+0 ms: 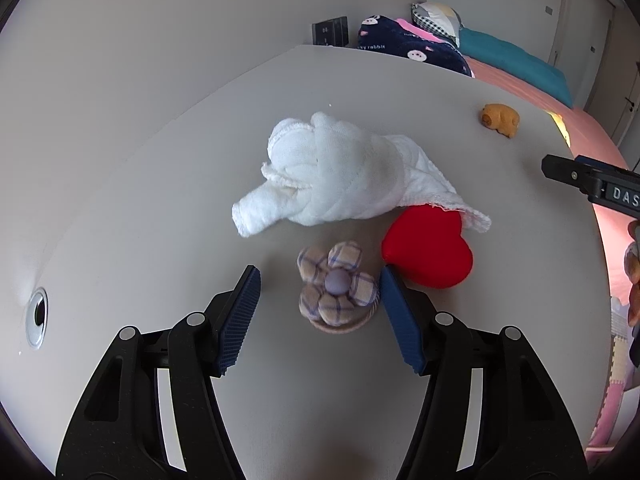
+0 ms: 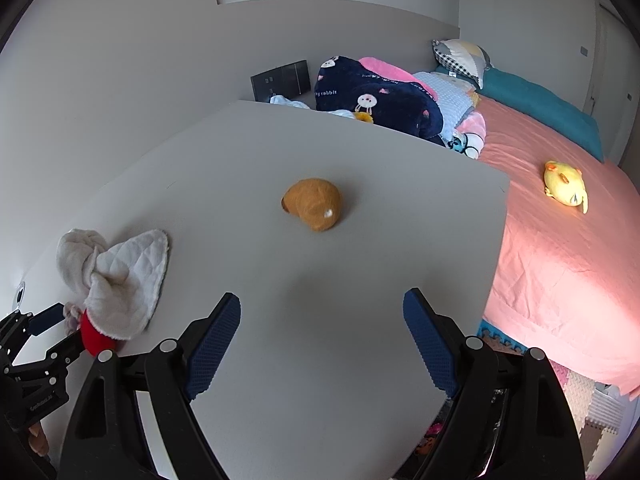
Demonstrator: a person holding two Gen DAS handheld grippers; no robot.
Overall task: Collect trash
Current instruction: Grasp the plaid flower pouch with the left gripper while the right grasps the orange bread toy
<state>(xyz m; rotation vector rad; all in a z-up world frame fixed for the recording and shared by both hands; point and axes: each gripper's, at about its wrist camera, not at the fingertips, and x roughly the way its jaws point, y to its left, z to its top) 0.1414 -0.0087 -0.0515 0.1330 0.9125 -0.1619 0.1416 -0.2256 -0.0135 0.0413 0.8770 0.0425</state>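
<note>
A home bedroom: beyond the far edge of a grey desk (image 2: 360, 320) stands a bed (image 2: 560, 260) with pink sheet, teal pillow (image 2: 540, 104), rabbit-print blanket (image 2: 380, 96) and yellow plush chick (image 2: 566, 186).

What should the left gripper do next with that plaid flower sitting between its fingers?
Probably keep closing the left gripper on the plaid flower. The flower lies on the table between the pads; the right pad looks at its edge, but a gap remains on the left side. The red heart sits just beside that right finger, so closing straight in should avoid catching it.
</note>
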